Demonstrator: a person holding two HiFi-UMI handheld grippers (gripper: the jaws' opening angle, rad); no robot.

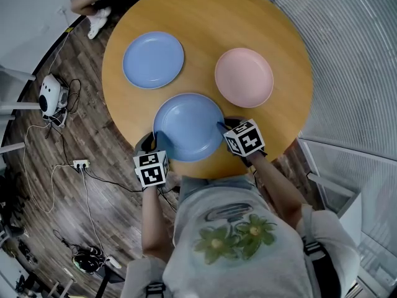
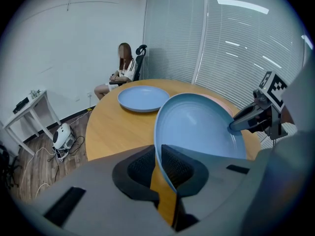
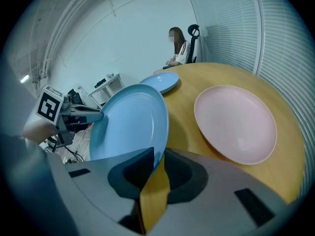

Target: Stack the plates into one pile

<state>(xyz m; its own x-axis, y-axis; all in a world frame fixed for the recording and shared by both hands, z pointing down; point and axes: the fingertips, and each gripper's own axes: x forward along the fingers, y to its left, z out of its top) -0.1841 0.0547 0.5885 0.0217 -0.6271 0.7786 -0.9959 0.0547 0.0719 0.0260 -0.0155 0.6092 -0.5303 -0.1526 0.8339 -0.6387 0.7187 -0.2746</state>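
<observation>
No pile has been started on the tabletop (image 1: 205, 17). The near blue plate (image 1: 189, 127), at the front edge, is clamped at opposite rims by the left tongs (image 2: 158, 163) and right tongs (image 3: 157, 163). The far blue plate (image 1: 153, 59) and pink plate (image 1: 244, 77) are left untouched, well apart.

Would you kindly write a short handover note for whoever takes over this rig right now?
Left tongs: shut on the left rim of the near blue plate.
Right tongs: shut on the same plate's right rim.
Things: the near blue plate is at the near edge of the table. The far blue plate is back left and the pink plate back right, both lying flat and apart.
Done: nothing stacked yet.
Left: set the held plate on one of the others, then add the third to make one pile.
</observation>
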